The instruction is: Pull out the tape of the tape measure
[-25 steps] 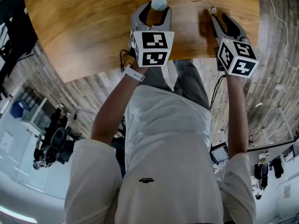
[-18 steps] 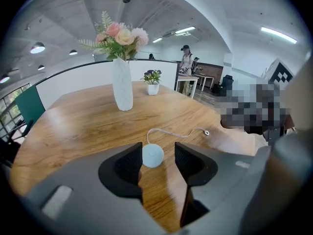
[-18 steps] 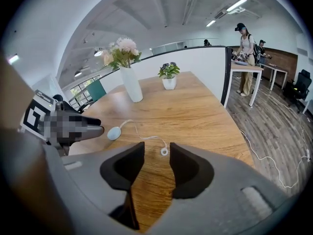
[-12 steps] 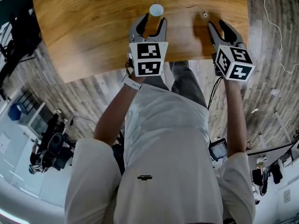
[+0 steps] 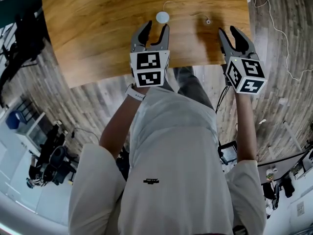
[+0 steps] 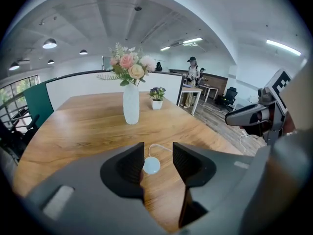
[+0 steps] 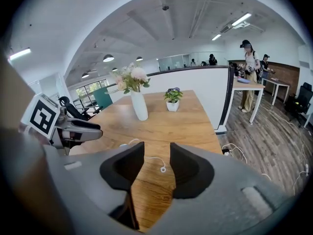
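A round pale-blue tape measure [image 5: 162, 17] lies on the wooden table [image 5: 98, 33]. Its thin white tape [image 5: 183, 4] curves to the right and ends in a small ring [image 5: 208, 21]. My left gripper [image 5: 156, 27] hangs above the table short of the case, apart from it. Its jaws have just been closing a little and stand open with nothing between them. The left gripper view shows the case [image 6: 151, 165] on the wood beyond the fingertips [image 6: 133, 163]. My right gripper [image 5: 227, 31] is open and empty, with the ring [image 7: 162, 169] lying beyond it.
A white vase of flowers [image 6: 130, 106] and a small potted plant [image 6: 157, 102] stand farther back on the table. The table's near edge [image 5: 146, 68] runs under both grippers. People stand by desks in the background [image 7: 249, 77]. Cables lie on the floor at the right [image 5: 274, 23].
Both grippers have lifted and drawn back toward the person. The tape measure, between the left fingertips a second ago, now lies beyond them. The ring is farther from the right fingertips.
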The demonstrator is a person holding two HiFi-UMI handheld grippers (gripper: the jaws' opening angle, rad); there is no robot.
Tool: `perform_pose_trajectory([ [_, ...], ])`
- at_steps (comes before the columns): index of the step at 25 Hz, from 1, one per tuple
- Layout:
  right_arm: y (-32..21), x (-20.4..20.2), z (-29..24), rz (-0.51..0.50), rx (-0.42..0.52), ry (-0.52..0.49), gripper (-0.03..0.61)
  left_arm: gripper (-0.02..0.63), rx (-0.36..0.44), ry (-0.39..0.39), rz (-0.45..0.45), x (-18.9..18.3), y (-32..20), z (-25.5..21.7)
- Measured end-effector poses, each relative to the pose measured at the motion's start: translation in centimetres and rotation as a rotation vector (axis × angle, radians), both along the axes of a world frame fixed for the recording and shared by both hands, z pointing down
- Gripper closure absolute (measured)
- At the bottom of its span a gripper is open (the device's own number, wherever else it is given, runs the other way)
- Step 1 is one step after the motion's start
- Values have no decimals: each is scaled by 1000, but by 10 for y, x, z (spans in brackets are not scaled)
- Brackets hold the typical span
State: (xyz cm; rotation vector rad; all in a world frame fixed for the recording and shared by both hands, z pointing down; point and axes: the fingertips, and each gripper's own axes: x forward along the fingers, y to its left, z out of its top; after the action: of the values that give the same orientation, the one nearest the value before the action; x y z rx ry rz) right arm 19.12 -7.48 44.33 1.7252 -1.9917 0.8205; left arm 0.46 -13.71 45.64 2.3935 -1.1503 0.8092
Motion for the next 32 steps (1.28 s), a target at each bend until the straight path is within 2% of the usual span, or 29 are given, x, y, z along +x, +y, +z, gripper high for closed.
perform_pose_trajectory([
  [5,1,-1,-33,-8,59,22,419,423,4,66,-3,-3,3,-25],
  [13,4,-3,-82,1,140,34,419,426,61,129,-21,-10,7,-72],
  [19,13,-5,-113,-12,196,40,419,426,113,152,-26,-16,13,-103],
  [24,18,10,-141,20,271,55,419,426,185,131,6,-11,22,-131],
  [32,26,20,-173,50,349,75,419,426,254,188,18,-11,27,-179],
])
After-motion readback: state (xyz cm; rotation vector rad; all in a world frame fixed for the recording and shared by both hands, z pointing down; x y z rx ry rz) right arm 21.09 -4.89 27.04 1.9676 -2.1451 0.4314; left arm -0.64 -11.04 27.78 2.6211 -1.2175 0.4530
